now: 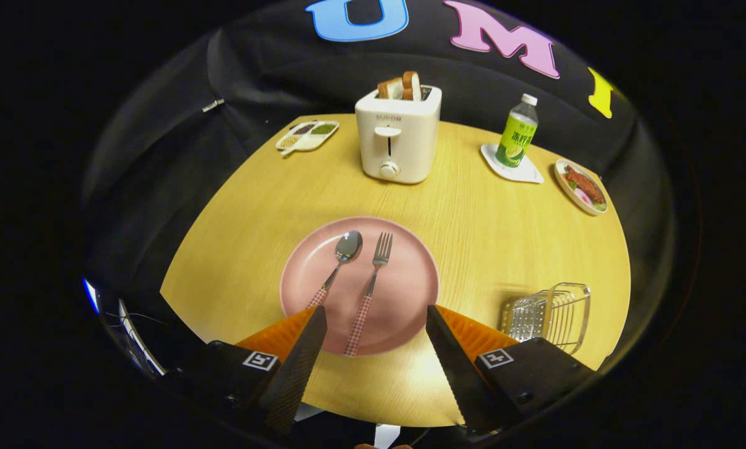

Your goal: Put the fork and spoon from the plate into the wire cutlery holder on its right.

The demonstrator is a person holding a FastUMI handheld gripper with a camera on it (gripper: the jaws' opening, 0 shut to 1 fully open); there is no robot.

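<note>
Fisheye view riding the claw (376, 310), looking forward and down over the table (473, 224), seemingly from moderately near

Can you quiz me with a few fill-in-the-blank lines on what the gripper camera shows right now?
1. The spoon and fork both lie on the pink ____.
2. The gripper is ____, with the fork's handle between its fingers but untouched.
3. The wire cutlery holder holds ____ cutlery so far.
4. Bread slices stick out of the white ____ beyond the plate.

Missing words: plate; open; no; toaster
</note>
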